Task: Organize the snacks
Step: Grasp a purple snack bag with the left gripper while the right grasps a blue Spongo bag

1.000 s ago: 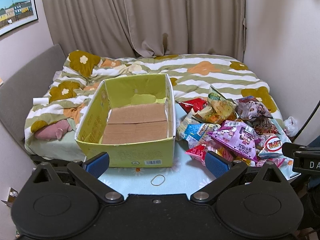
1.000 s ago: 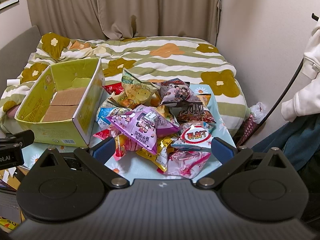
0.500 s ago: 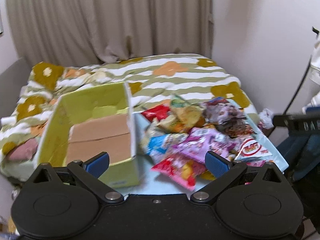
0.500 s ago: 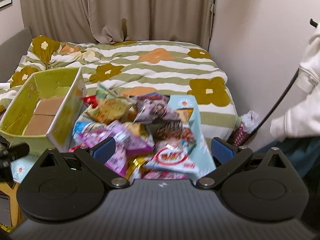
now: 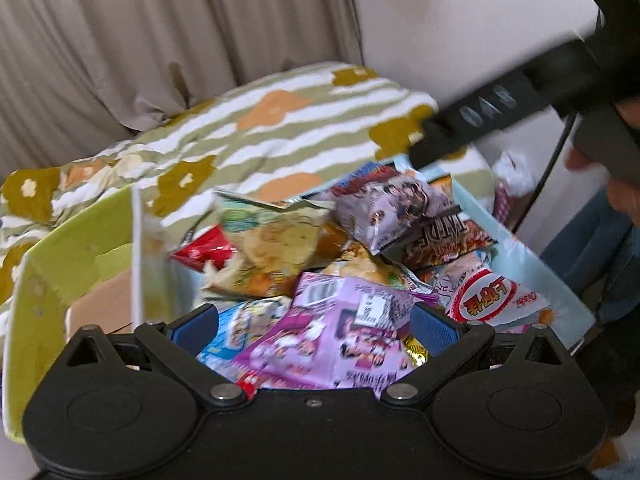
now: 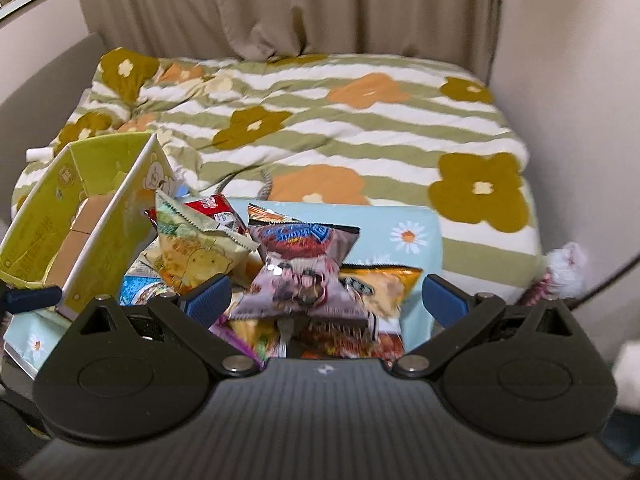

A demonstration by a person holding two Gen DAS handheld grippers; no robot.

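A pile of snack bags lies on a light blue flowered table (image 6: 412, 236). My left gripper (image 5: 314, 326) is open, its blue pads on either side of a purple bag (image 5: 340, 332) just below it. A yellow-green bag (image 5: 276, 240), a grey-pink bag (image 5: 392, 208) and a white bag with a red oval (image 5: 488, 300) lie beyond. My right gripper (image 6: 326, 300) is open over the grey-pink bag (image 6: 304, 276); the yellow-green bag (image 6: 192, 248) lies to the left. The open yellow-green box (image 5: 44, 276) stands left of the pile, and also shows in the right wrist view (image 6: 92, 216).
A bed with a striped flowered cover (image 6: 340, 128) lies behind the table. Curtains (image 6: 280, 4) hang at the back and a wall (image 6: 572, 80) stands to the right. The other gripper's black body (image 5: 512, 96) crosses the upper right of the left wrist view.
Both grippers have moved forward and down over the snack pile. The left has swung right from the box to the purple bag; the right now hangs over the grey-pink bag.
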